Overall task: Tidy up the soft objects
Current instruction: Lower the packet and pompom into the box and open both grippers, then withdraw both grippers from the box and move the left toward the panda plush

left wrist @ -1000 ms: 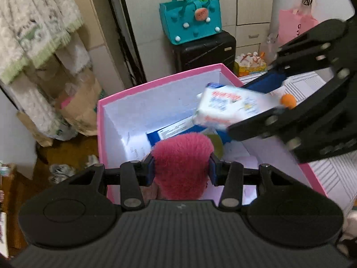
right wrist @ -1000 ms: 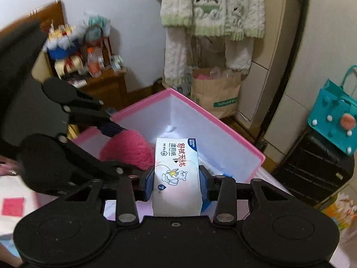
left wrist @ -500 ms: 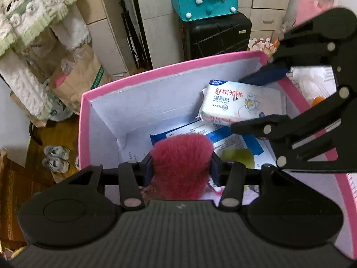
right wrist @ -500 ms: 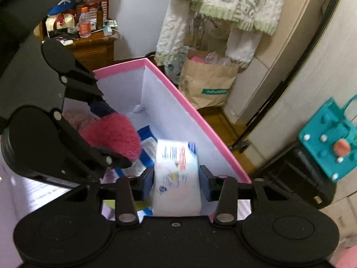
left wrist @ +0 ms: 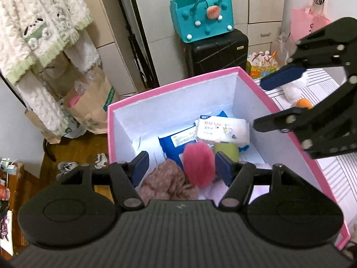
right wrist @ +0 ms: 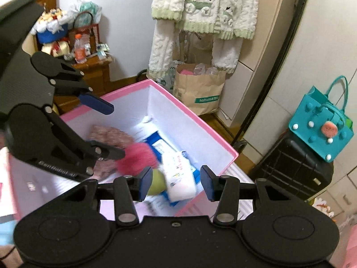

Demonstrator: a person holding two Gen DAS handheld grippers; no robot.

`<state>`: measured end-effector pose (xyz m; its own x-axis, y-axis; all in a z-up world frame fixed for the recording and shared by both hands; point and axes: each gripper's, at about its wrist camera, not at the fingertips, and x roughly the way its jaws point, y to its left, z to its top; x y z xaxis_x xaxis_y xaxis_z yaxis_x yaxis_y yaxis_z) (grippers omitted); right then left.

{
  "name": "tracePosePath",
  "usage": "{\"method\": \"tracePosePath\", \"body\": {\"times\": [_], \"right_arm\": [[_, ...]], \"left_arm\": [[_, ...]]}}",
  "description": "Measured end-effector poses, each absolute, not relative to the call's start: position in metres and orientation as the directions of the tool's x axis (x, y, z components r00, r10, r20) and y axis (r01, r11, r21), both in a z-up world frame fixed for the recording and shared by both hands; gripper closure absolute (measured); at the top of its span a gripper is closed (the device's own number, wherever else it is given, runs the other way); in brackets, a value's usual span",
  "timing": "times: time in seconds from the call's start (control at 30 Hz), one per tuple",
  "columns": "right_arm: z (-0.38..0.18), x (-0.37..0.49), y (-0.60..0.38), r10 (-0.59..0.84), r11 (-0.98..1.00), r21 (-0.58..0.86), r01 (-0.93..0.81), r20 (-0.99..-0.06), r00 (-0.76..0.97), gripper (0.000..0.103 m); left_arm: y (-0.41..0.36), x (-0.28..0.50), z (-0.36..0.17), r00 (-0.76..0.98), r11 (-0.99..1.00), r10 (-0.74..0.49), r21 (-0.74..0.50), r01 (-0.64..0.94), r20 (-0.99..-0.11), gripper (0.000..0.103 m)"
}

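A pink box (left wrist: pixel 174 84) with white inner walls stands below both grippers; it also shows in the right wrist view (right wrist: pixel 191 116). My left gripper (left wrist: pixel 180 167) is open above it, and the fuzzy pink ball (left wrist: pixel 198 167) sits loose between its fingers, over a pinkish cloth (left wrist: pixel 165 181). My right gripper (right wrist: pixel 176 183) is open, and the white tissue pack (right wrist: pixel 178 174) lies in the box on blue packs (right wrist: pixel 156 145) beside a green object (right wrist: pixel 158 183). The pack also shows in the left wrist view (left wrist: pixel 223 129).
A brown paper bag (left wrist: pixel 93 102) and hanging fleece clothes (left wrist: pixel 38 33) are at the left. A black suitcase (left wrist: pixel 218 51) with a teal bag (left wrist: pixel 200 17) stands behind the box. A striped surface (left wrist: pixel 323 93) with a white and orange toy lies right.
Both grippers opened. The tissue pack dropped from my right gripper into the box. The pink ball left my left gripper's grip and is down in the box.
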<state>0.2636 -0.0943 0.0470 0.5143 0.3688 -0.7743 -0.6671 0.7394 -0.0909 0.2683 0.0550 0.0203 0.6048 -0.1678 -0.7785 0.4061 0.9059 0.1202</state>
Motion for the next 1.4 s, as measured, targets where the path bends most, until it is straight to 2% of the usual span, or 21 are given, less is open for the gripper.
{"method": "tracePosePath", "body": {"times": [0.23,0.33,0.43,0.63,0.93,1.07,1.4], "right_arm": [[0.071,0.221,-0.105,0.426,0.731,-0.03,-0.681,-0.76,0.491,0.05],[0.081,0.201,-0.108,0.44,0.725,-0.031,-0.688,-0.748,0.498,0.05],[0.09,0.183,-0.111,0.423,0.741,-0.056,-0.669,-0.735,0.53,0.049],[0.101,0.148,-0.124,0.417,0.751,-0.072,-0.657,-0.719,0.556,0.048],[0.121,0.103,-0.148,0.455,0.747,-0.043,-0.664,-0.695,0.557,0.041],[0.124,0.084,-0.156,0.467,0.743,-0.032,-0.669,-0.691,0.551,0.039],[0.101,0.04,-0.18,0.454,0.751,-0.029,-0.659,-0.702,0.548,0.037]], "left_arm": [[0.058,0.228,0.042,0.605,0.902,-0.154,0.138,0.408,-0.781,0.038],[0.057,0.206,0.053,0.61,0.894,-0.152,0.156,0.421,-0.778,0.036],[0.056,0.183,0.064,0.625,0.89,-0.16,0.163,0.426,-0.764,0.029],[0.051,0.142,0.077,0.637,0.881,-0.204,0.144,0.45,-0.743,0.029],[0.041,0.102,0.091,0.61,0.863,-0.233,0.129,0.489,-0.758,0.028],[0.036,0.088,0.094,0.602,0.855,-0.236,0.132,0.502,-0.763,0.021],[0.014,0.053,0.082,0.582,0.813,-0.238,0.168,0.557,-0.778,0.019]]}}
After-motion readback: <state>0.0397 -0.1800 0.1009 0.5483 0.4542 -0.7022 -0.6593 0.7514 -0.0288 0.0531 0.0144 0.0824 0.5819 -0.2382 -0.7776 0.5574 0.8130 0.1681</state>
